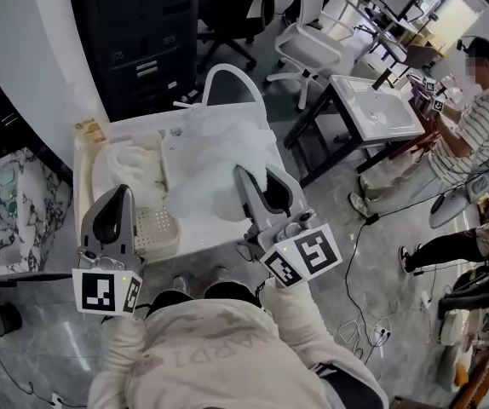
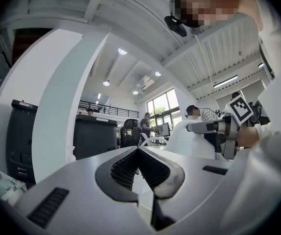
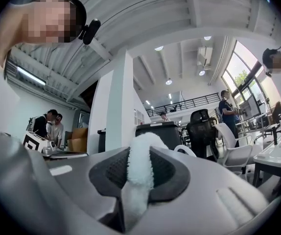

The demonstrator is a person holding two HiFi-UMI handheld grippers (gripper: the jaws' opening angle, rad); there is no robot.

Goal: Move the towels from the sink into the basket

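My right gripper [image 1: 244,175] is shut on a fluffy white towel [image 1: 219,164], which hangs bunched above the right half of the white sink unit [image 1: 87,156]. In the right gripper view a fold of that towel [image 3: 139,170] is pinched between the pads and sticks up past my right gripper [image 3: 139,153]. A second white towel [image 1: 128,173] lies in the sink basin at the left. My left gripper [image 1: 122,192] is held upright over the sink's near left corner. In its own view my left gripper [image 2: 138,151] has its tips together with nothing between them. A small white perforated basket [image 1: 155,231] sits beside it.
A black cabinet [image 1: 142,32] stands behind the sink and a marble-patterned counter [image 1: 14,216] lies to the left. A white office chair [image 1: 308,32], another sink table [image 1: 379,109] and a person in a striped shirt [image 1: 474,130] are to the right. Cables [image 1: 359,309] run across the floor.
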